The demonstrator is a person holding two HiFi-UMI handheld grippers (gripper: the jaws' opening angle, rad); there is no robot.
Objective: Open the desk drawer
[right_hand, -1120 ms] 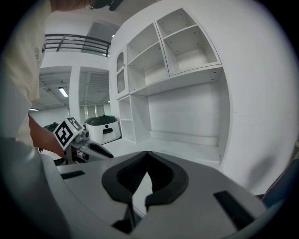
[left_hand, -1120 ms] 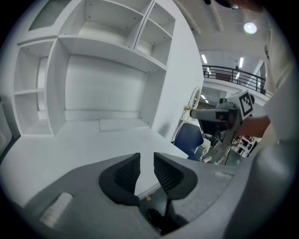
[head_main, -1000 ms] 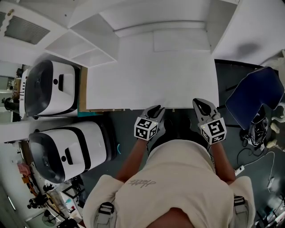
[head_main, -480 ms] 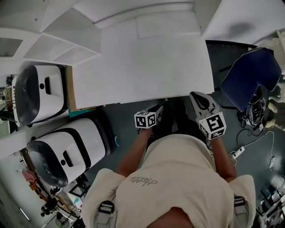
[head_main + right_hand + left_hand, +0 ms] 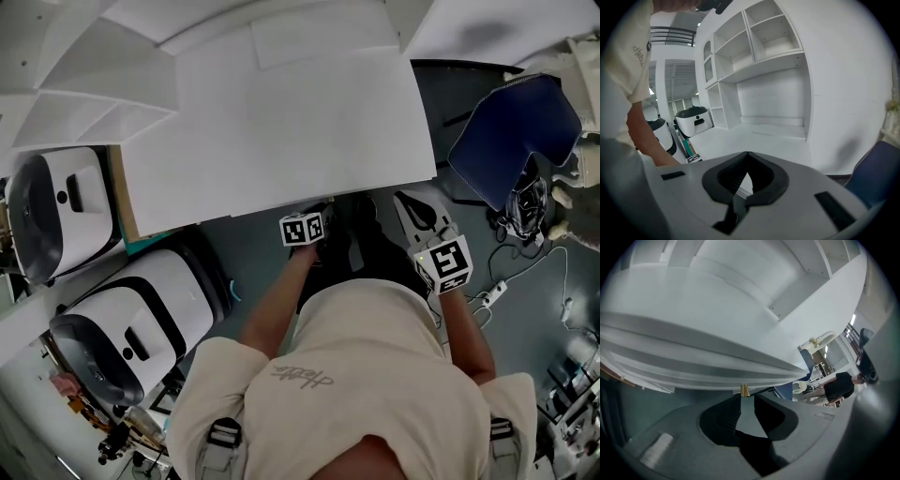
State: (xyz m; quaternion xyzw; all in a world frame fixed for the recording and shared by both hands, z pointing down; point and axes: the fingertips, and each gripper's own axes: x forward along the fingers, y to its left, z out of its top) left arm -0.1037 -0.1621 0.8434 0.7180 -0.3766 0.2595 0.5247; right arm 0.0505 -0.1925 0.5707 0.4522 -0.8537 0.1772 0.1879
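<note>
The white desk point(image 5: 281, 122) fills the upper middle of the head view. My left gripper point(image 5: 316, 214) reaches under its front edge, so there only the marker cube shows clearly. In the left gripper view a small brass drawer knob point(image 5: 744, 390) sits just under the desk's front edge point(image 5: 693, 362). The left gripper point(image 5: 746, 397) has its jaws drawn in on the knob, with only a narrow gap between the tips. The drawer front itself is hidden from above. My right gripper point(image 5: 405, 201) hangs in front of the desk edge to the right, and the right gripper point(image 5: 747, 153) is shut and holds nothing.
Two white and black machines point(image 5: 56, 211) point(image 5: 131, 319) stand on the floor at the left. White shelves point(image 5: 84, 103) rise behind them. A blue chair point(image 5: 511, 141) is at the right, with cables and a power strip point(image 5: 492, 292) on the dark floor.
The left gripper has gone forward and under the desk's front edge, so its jaws no longer show from above. The right gripper has barely shifted. The head view has swung a little.
</note>
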